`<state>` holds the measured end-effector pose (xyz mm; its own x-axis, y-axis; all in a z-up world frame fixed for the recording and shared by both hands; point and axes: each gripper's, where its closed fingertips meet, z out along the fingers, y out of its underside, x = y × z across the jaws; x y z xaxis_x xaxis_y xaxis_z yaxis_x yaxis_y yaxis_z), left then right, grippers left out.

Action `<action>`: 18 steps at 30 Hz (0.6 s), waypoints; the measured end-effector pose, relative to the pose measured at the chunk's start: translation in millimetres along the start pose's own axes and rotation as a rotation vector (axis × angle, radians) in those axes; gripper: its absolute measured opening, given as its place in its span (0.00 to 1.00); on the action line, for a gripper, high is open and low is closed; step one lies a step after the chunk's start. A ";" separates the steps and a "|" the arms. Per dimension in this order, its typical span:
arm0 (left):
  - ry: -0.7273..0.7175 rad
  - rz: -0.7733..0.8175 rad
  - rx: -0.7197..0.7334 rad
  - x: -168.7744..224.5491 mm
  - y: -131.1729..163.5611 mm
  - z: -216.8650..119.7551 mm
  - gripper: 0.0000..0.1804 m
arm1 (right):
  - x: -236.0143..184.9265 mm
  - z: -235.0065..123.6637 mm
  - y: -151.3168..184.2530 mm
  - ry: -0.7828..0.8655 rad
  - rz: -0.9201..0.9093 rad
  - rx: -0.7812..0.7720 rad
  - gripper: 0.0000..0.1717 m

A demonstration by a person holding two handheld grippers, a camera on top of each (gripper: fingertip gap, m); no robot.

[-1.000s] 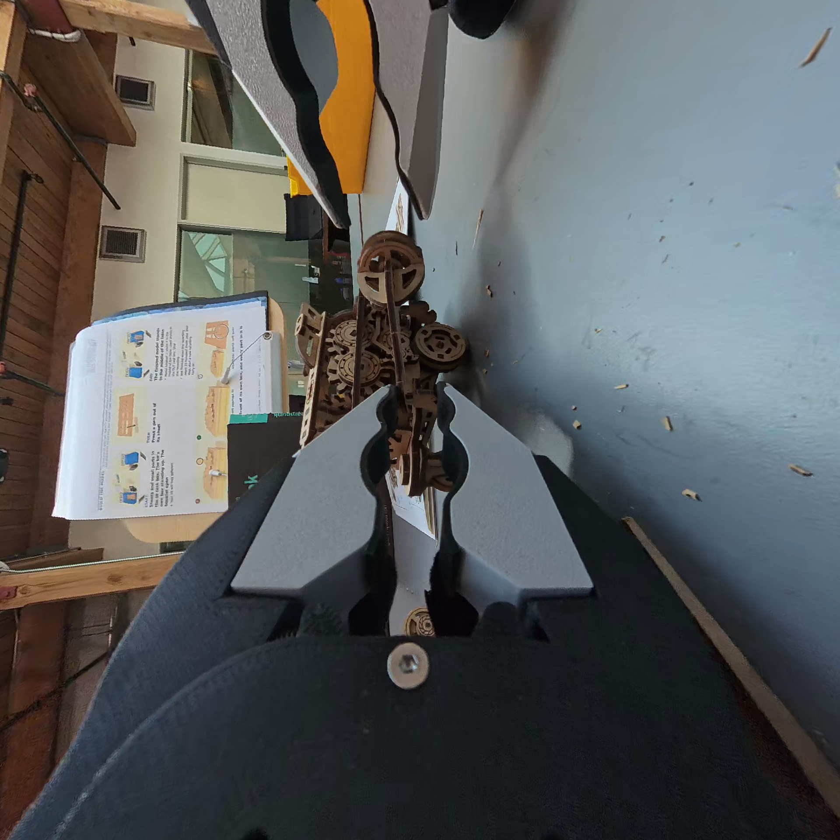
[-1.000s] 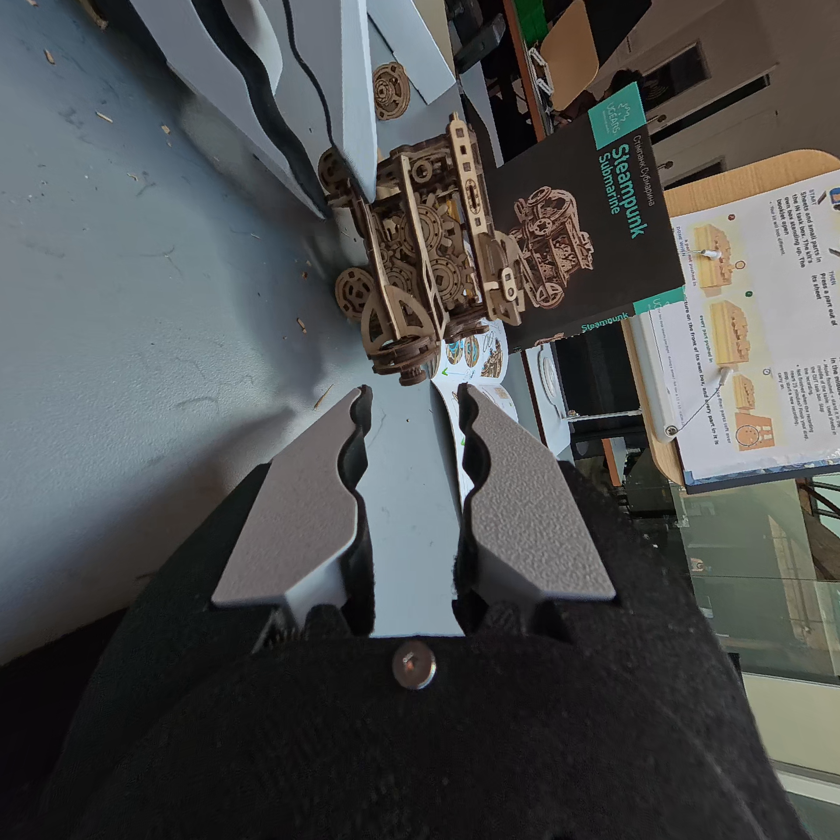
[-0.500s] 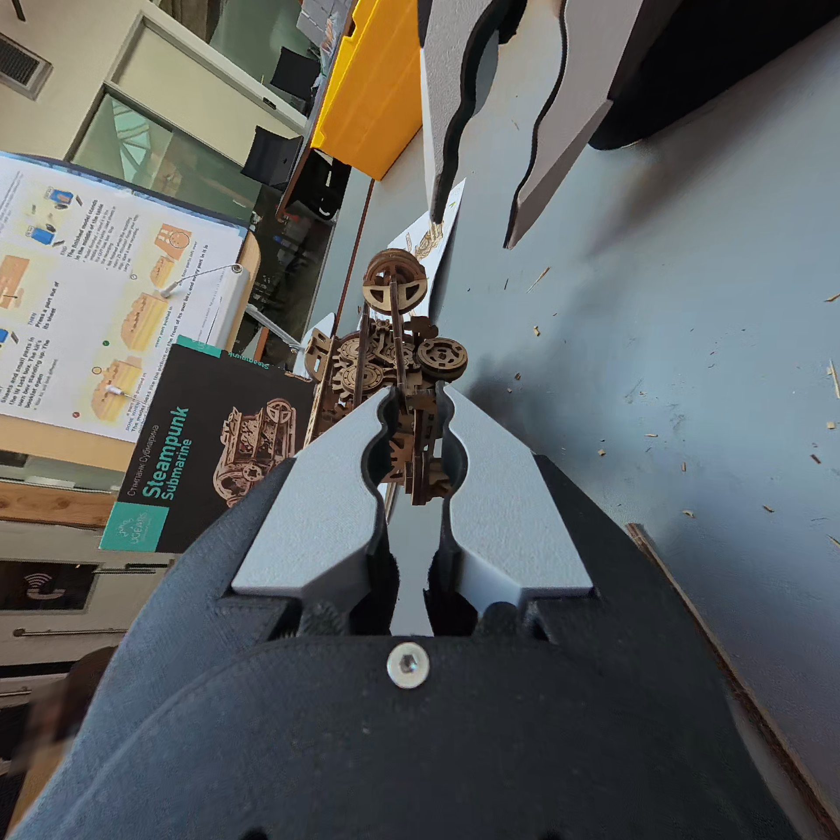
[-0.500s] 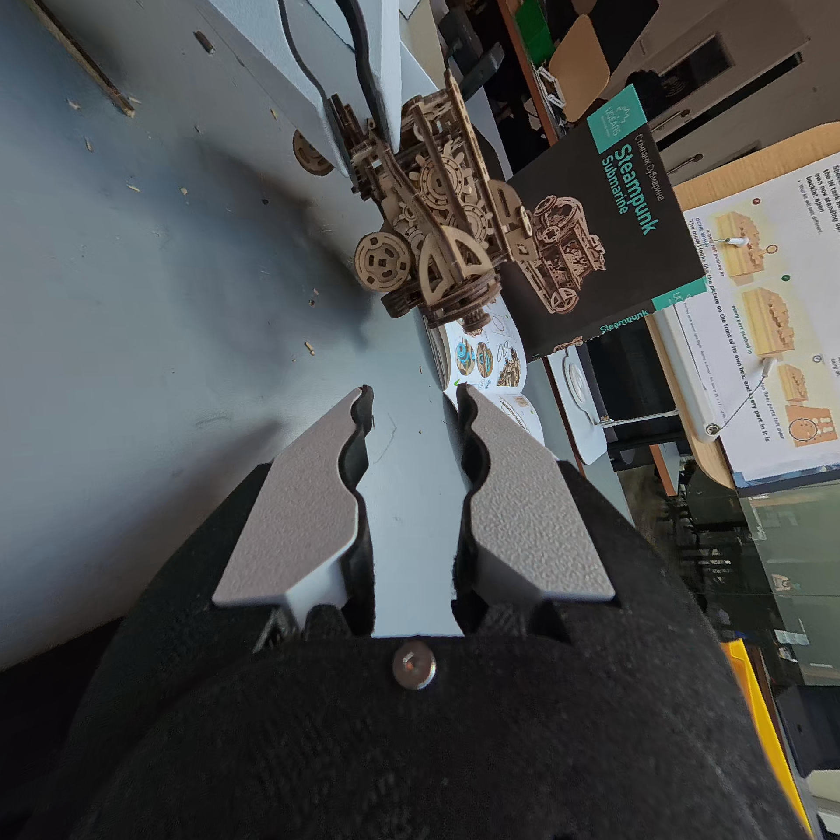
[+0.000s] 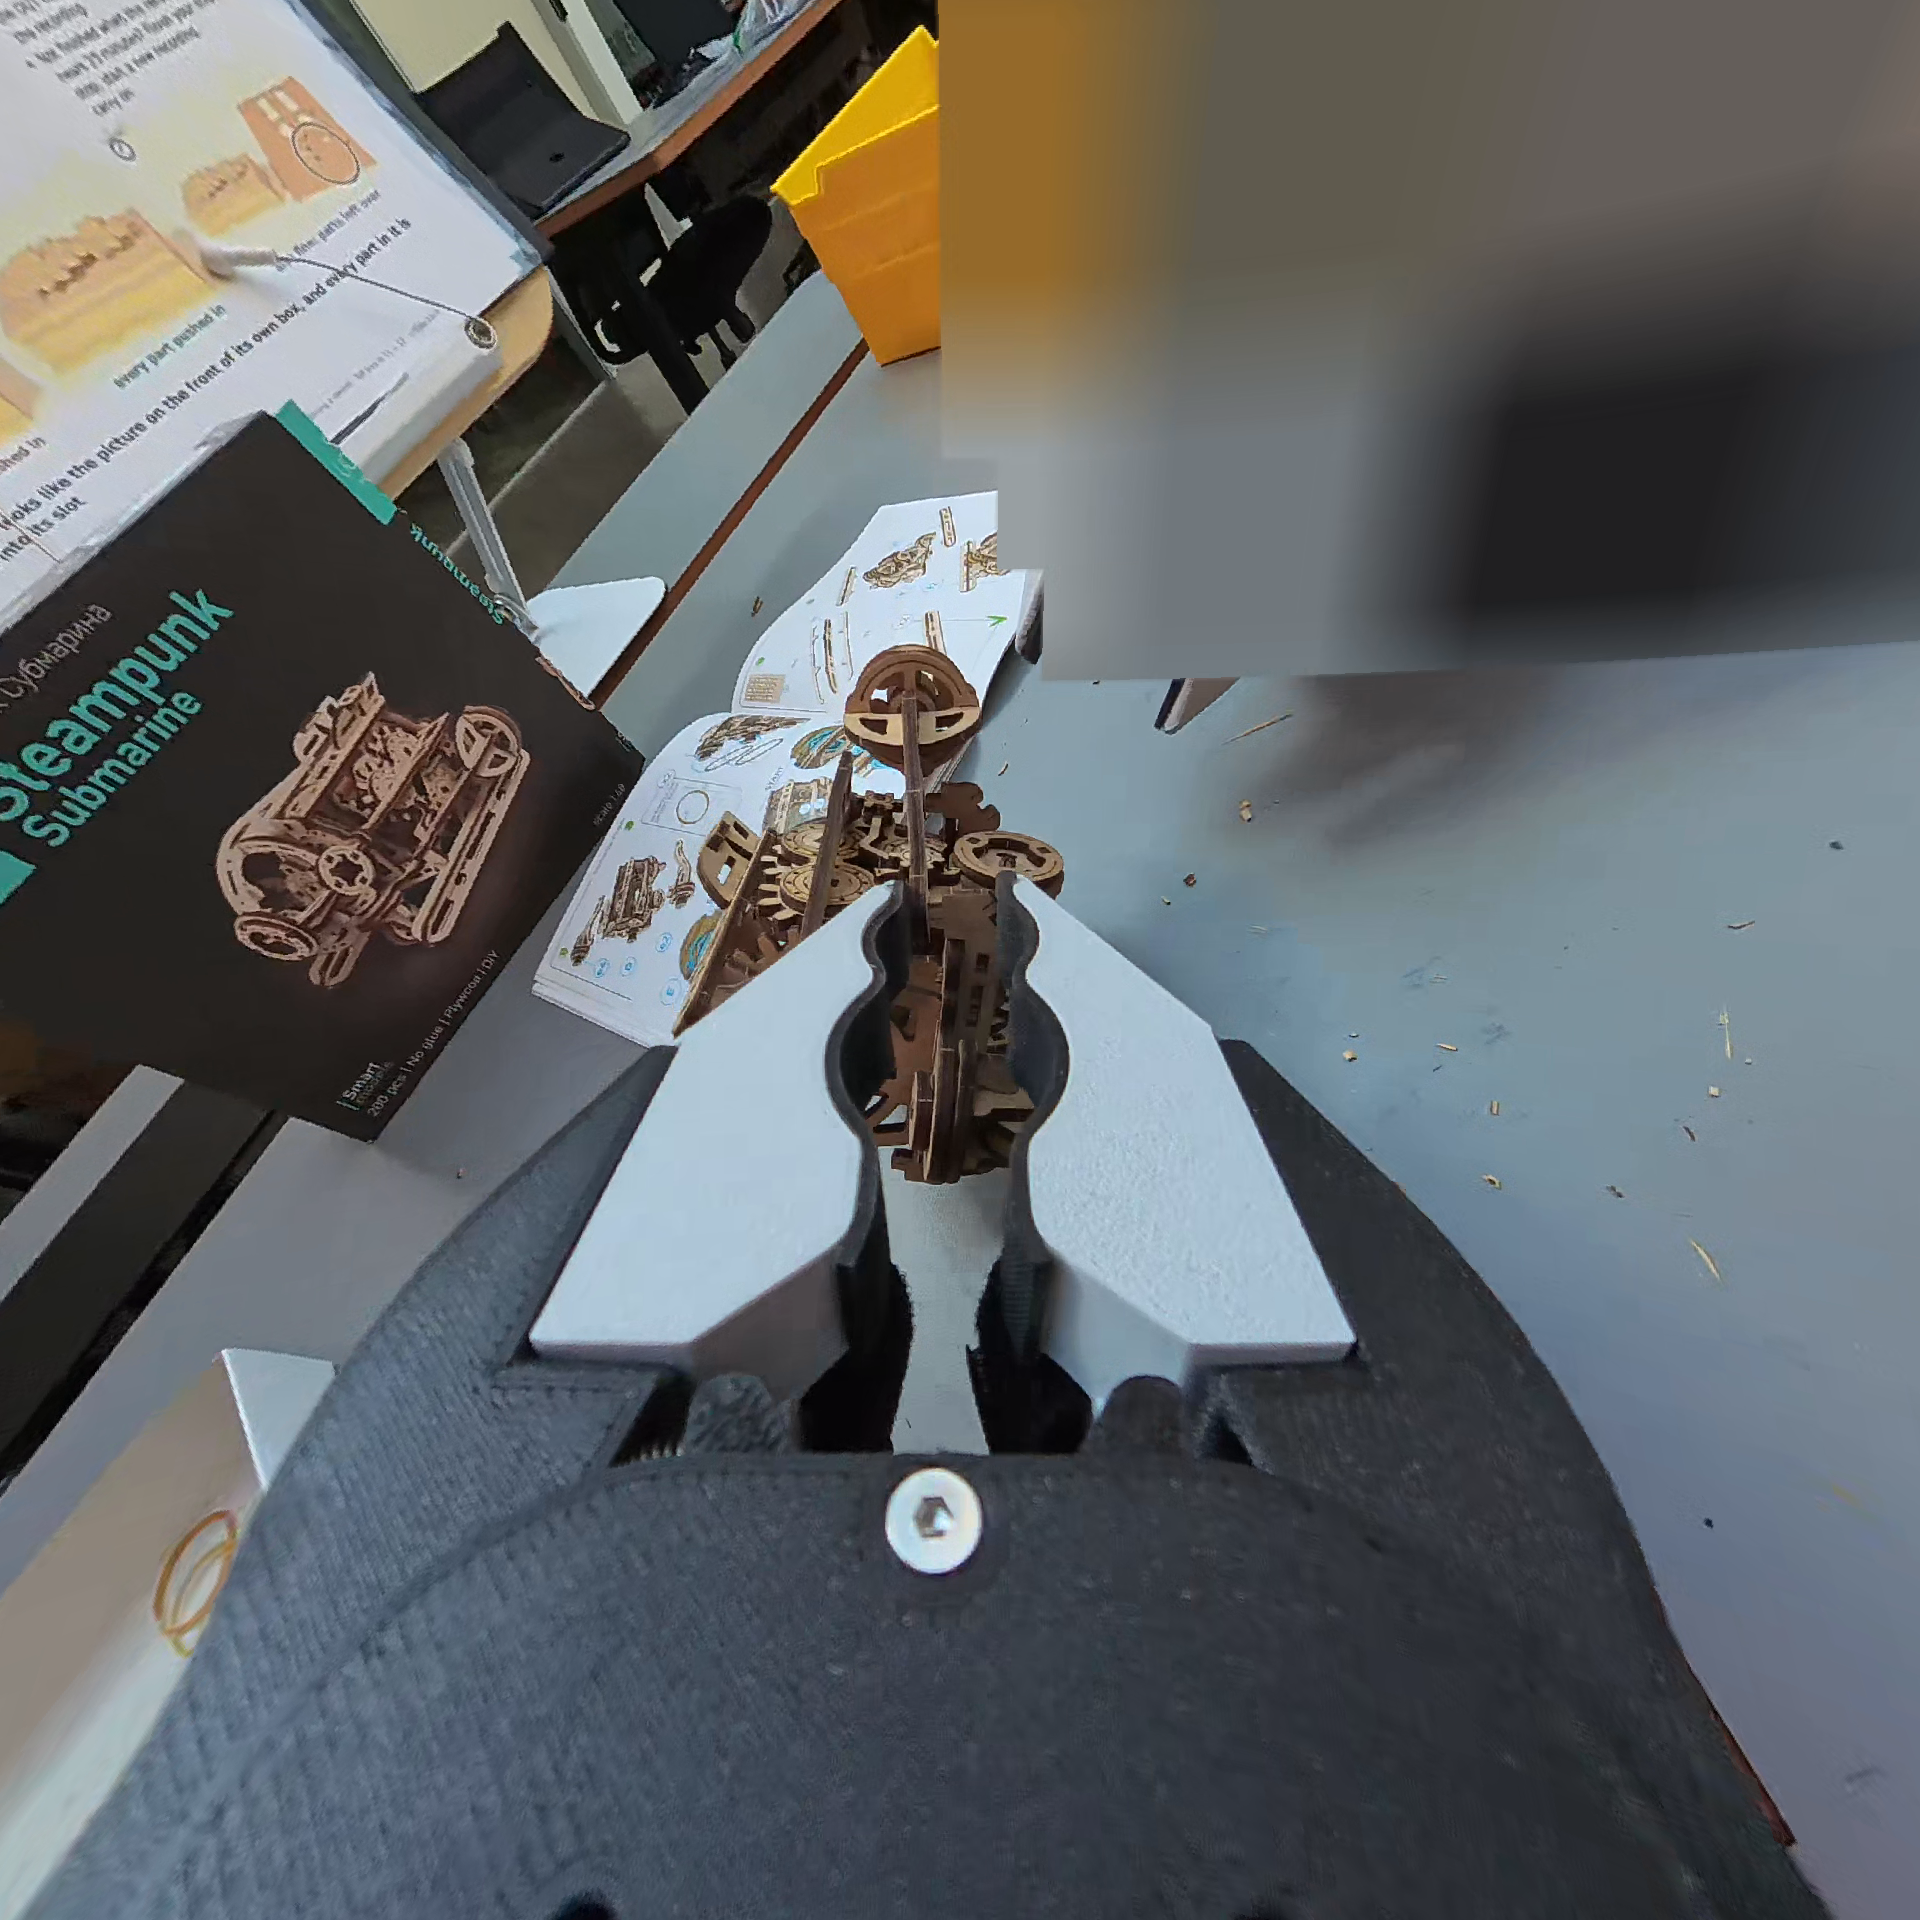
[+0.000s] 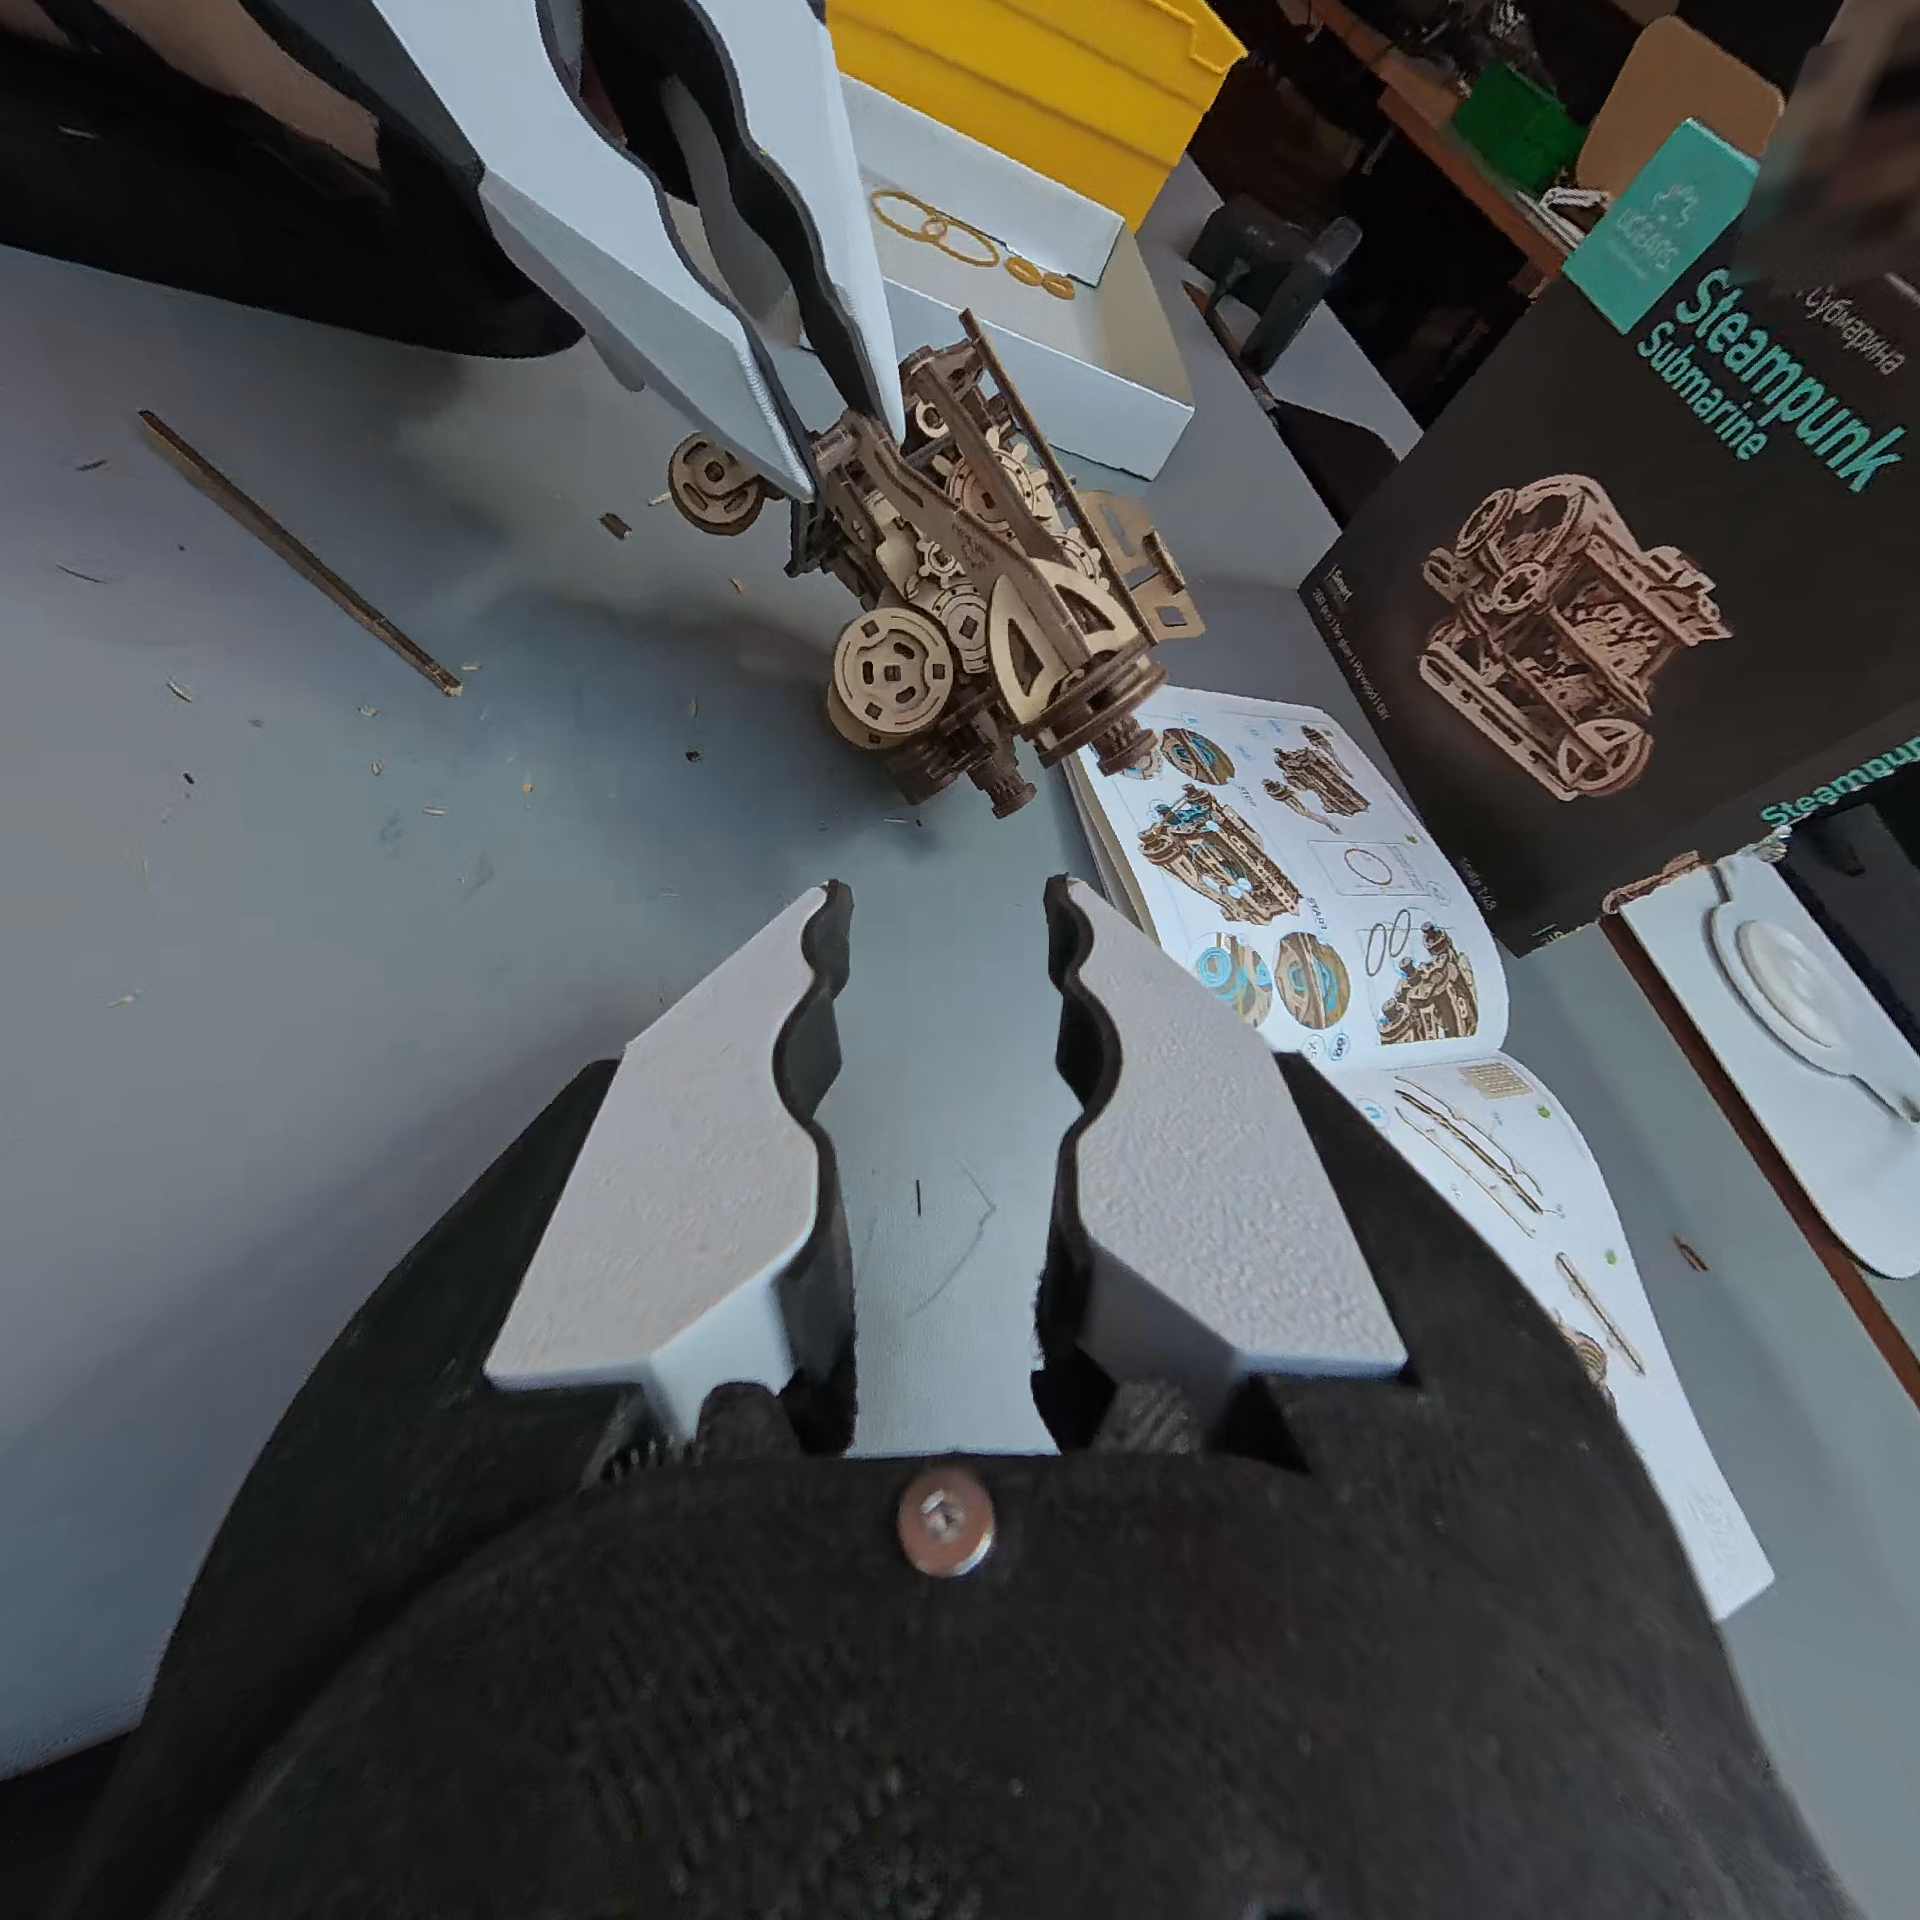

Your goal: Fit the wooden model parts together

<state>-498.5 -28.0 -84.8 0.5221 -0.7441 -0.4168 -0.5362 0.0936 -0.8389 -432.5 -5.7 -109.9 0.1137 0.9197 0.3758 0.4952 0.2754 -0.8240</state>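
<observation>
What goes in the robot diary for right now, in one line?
left gripper: shut on wooden model | right gripper: open, bare | booklet: open beside model

Left gripper clamped on the wooden model

I see its grey fingers gripping the model's near end above the grey table; the open booklet lies beyond, the black box far left.

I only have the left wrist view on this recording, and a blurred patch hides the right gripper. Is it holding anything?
Observer: No. The right gripper is open, with only bare grey table between its fingers.
Operator: Any loose parts near the brown wooden gear model?
Observer: A small wooden wheel lies on the table beside the left gripper, which grips the wooden gear model.
Operator: Anything else?
Observer: A thin wooden strip lies farther left.
</observation>
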 end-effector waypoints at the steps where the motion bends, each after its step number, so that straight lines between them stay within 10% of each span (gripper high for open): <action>1: 0.008 -0.033 0.002 -1.9 -0.2 -1.0 0.08 | 2.0 3.3 -1.6 -0.016 0.025 0.010 0.23; 18: 0.171 -0.495 0.090 -27.2 3.2 -13.1 0.08 | 13.1 35.0 -29.3 -0.340 0.500 0.201 0.20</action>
<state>-523.1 -16.2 -71.6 0.5784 -0.8103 0.0938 -0.1900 -0.2457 -0.9505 -475.7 8.0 -95.8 -0.0068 0.9791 -0.2033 0.2785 -0.1934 -0.9408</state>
